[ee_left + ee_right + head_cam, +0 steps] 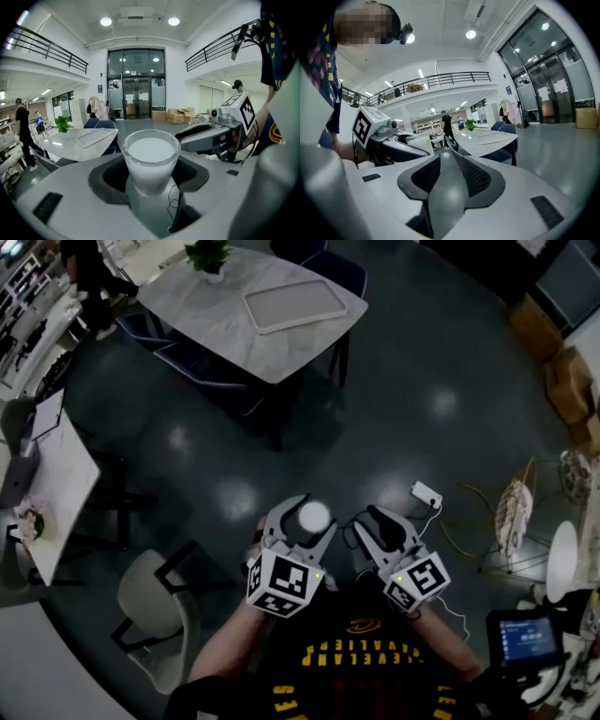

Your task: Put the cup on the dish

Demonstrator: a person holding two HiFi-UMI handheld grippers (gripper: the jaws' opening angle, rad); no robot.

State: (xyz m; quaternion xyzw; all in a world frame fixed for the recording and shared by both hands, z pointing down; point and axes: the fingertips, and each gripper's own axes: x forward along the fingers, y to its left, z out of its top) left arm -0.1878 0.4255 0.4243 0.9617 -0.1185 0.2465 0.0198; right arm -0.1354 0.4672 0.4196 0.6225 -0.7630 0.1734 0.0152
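A small white cup [315,517] sits between the jaws of my left gripper [307,515], held in the air above the dark floor. In the left gripper view the pads press on both sides of the cup [151,152], which stands upright. My right gripper [370,519] hangs just right of it; its jaws stand a little apart with nothing between them [452,164]. A pale rectangular dish [295,306] lies on the marble table [234,329] far ahead. The same dish [96,136] also shows in the left gripper view and, smaller, as the dish [490,137] in the right gripper view.
A potted plant [208,254] stands on the marble table, with dark blue chairs [202,367] around it. A white chair [159,606] and a desk [47,493] are at the left. A power strip [427,493] lies on the floor; cardboard boxes [562,381] stand at the right.
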